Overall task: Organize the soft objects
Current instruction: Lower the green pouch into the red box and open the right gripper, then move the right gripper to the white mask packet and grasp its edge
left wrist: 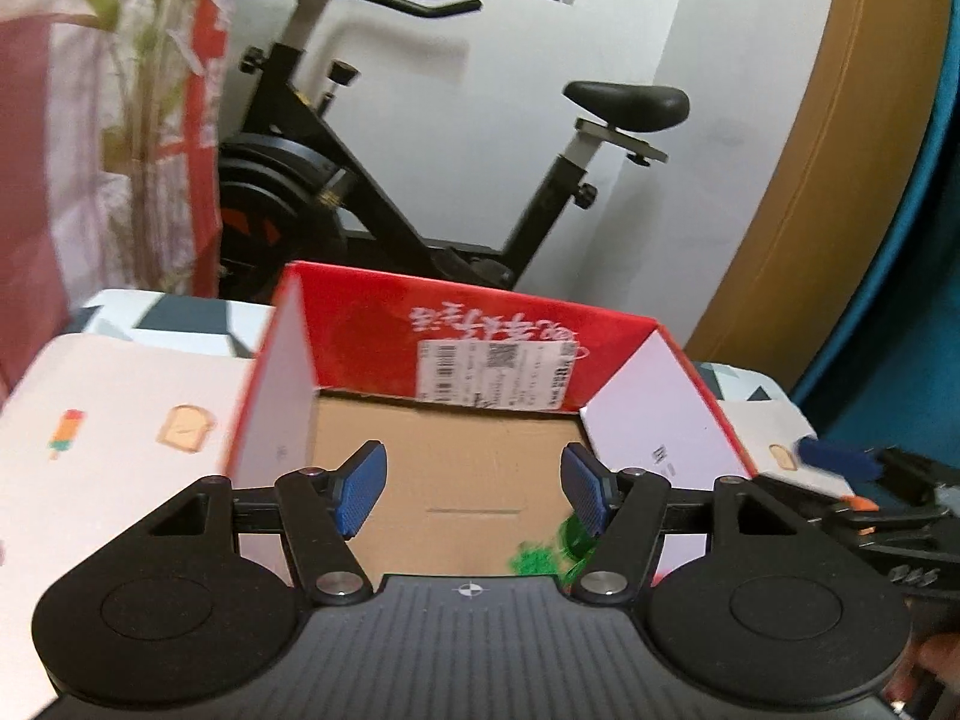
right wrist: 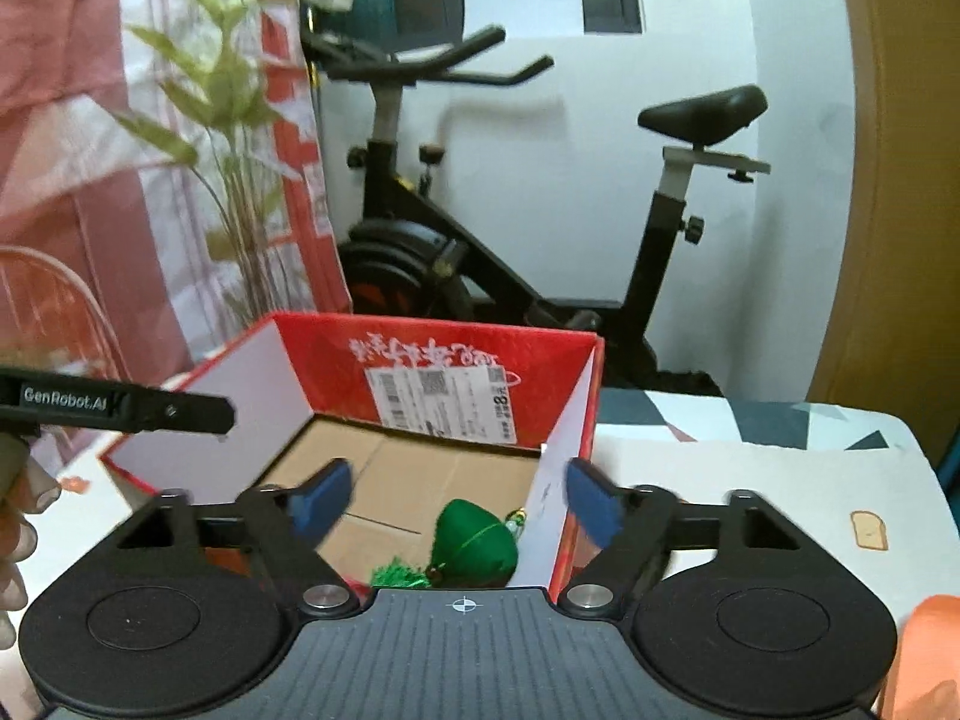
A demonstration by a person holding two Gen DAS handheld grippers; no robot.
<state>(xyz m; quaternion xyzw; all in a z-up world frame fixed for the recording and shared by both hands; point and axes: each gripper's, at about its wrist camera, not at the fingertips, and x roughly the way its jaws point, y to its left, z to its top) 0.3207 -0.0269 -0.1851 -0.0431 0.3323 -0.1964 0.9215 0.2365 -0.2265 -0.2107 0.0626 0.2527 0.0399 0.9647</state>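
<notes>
right gripper [right wrist: 459,501] gaping empty, left gripper [left wrist: 474,489] spread too; green tasselled pouch [right wrist: 474,546] lying in red box [right wrist: 444,354].

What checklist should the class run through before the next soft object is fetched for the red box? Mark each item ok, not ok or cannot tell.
1. Right gripper empty, fingers apart: ok.
2. Left gripper empty, fingers apart: ok.
3. Green pouch lying inside the box: ok.
4. Box flaps standing open: ok.
5. Free cardboard floor left in the box: ok.
6. Next soft object located: cannot tell; only an orange thing shows at the right wrist view's edge.
</notes>
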